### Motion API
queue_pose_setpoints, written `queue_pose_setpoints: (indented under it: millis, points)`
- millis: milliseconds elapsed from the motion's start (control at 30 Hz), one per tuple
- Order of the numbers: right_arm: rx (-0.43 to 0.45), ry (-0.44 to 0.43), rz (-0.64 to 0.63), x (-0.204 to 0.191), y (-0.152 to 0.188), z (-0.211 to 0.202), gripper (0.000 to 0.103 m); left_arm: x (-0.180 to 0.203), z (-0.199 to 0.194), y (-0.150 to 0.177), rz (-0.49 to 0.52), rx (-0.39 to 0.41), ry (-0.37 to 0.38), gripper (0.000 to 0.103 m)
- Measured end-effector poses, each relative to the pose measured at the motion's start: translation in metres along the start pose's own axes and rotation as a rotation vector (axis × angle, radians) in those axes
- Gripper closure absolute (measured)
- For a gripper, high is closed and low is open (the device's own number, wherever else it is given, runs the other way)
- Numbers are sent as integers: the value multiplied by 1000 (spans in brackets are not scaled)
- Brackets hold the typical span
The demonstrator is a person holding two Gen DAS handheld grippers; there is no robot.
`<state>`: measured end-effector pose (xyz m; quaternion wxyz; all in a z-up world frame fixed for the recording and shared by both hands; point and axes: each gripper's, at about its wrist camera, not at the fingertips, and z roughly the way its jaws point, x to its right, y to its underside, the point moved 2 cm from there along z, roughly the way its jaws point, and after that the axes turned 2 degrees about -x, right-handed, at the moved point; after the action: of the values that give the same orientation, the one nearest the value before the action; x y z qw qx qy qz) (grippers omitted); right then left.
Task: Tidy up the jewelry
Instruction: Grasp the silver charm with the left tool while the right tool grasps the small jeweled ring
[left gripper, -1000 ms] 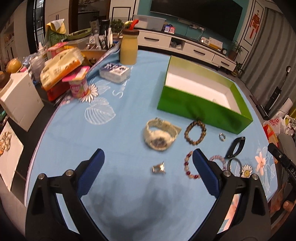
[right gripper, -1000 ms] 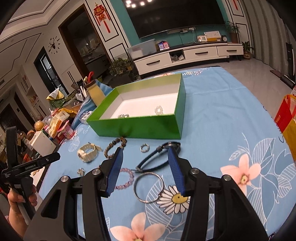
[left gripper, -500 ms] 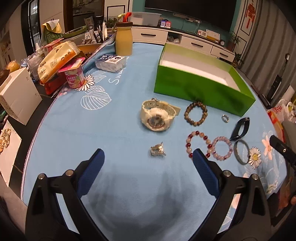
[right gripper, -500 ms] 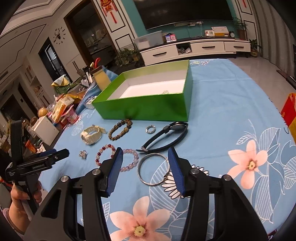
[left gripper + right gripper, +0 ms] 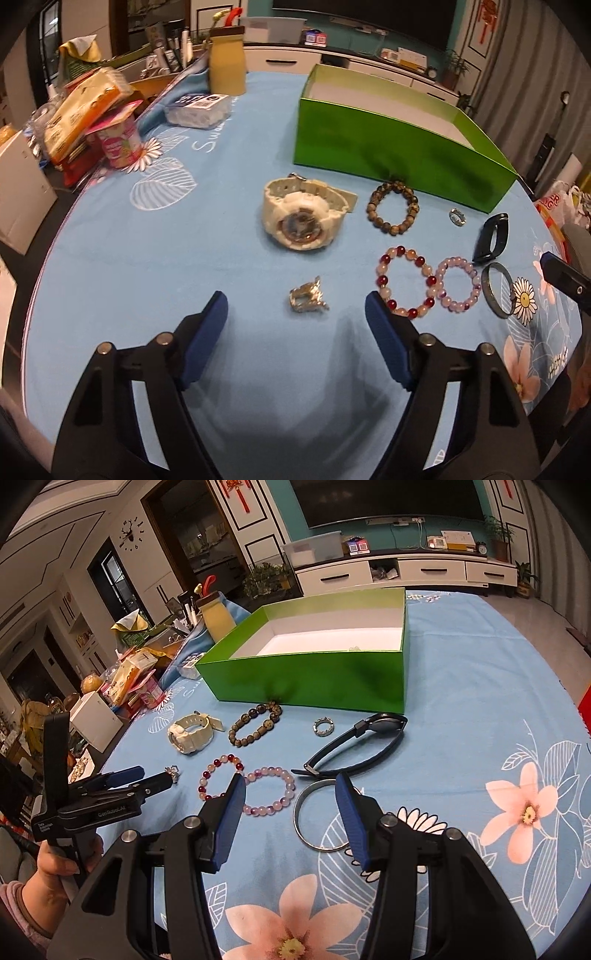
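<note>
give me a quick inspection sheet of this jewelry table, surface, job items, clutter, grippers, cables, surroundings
surface: blue flowered tablecloth, bare in front of the left gripper.
job's things: green box open, something small inside; white watch, brown bead bracelet, small ring, black band, red-and-pale bracelet touching a lilac bracelet, metal bangle, small silver piece.
clutter: snack packs, pink cup, yellow jar at the table's far left.
grippers: left gripper closing around the silver piece, fingers not touching it; right gripper open over the bangle's edge.
cables: wires below the wall screen.
surroundings: white low cabinet, wall clock.
</note>
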<state>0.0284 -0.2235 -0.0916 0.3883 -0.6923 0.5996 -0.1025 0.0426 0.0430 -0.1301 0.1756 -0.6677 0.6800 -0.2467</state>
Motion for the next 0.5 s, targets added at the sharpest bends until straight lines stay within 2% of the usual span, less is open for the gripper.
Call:
queue_pose_setpoints:
  millis: [33, 100, 267, 367, 500]
  points:
    - [-3, -4, 2, 0, 0, 1, 52, 1, 3, 0, 7, -4, 1, 33]
    - [-6, -10, -1, 0, -2, 3, 52, 2, 7, 0, 14, -12, 4, 46]
    - [-6, -16, -26, -4, -9, 9, 52, 3, 14, 1, 24, -12, -4, 60]
    - [-6, -14, -40, -4, -16, 15, 52, 4, 14, 1, 38, -5, -3, 80]
    - [-1, -4, -59, -4, -28, 27, 52, 8, 14, 1, 52, -3, 13, 82]
